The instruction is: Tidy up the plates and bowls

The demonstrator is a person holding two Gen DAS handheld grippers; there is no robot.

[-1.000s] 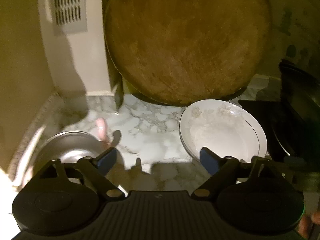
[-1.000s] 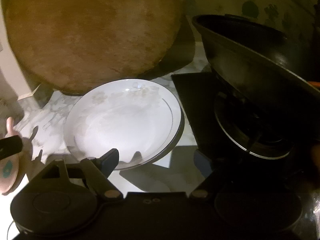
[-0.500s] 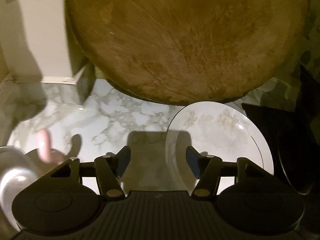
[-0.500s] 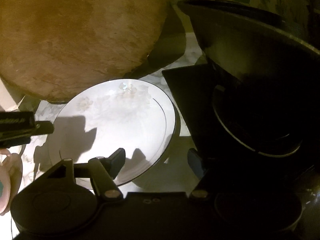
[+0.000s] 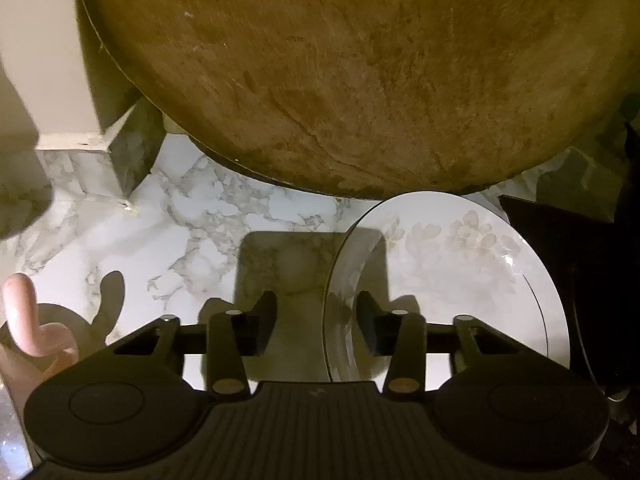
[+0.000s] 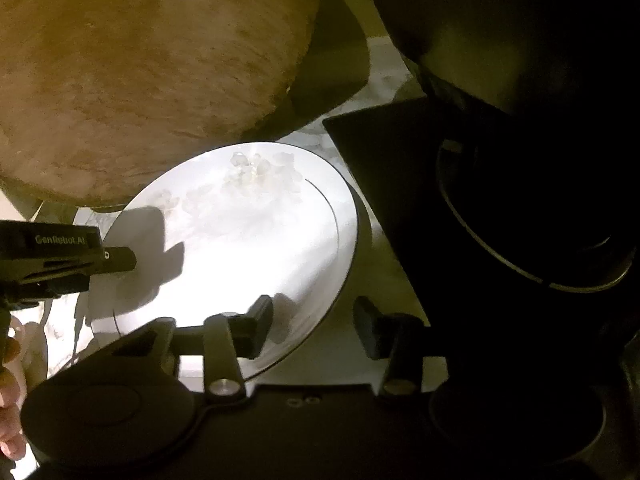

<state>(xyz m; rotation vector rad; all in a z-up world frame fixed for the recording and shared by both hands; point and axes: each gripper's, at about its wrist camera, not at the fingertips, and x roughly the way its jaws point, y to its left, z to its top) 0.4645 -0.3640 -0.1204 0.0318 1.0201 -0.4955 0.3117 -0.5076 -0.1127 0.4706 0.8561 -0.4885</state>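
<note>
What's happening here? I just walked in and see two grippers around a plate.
A person is working both grippers on the white floral plate on the marble counter. The left gripper straddles its left rim and the right gripper its right rim, jaws open. A round wooden board leans behind.

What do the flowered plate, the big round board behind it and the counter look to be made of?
Plate: likely glazed porcelain; glossy white, faint floral print, thin dark rim line.
Round board: apparently wood; matte brown, grain and a crack line.
Counter: marble look, grey veins on white; stone or laminate, unclear.
</note>
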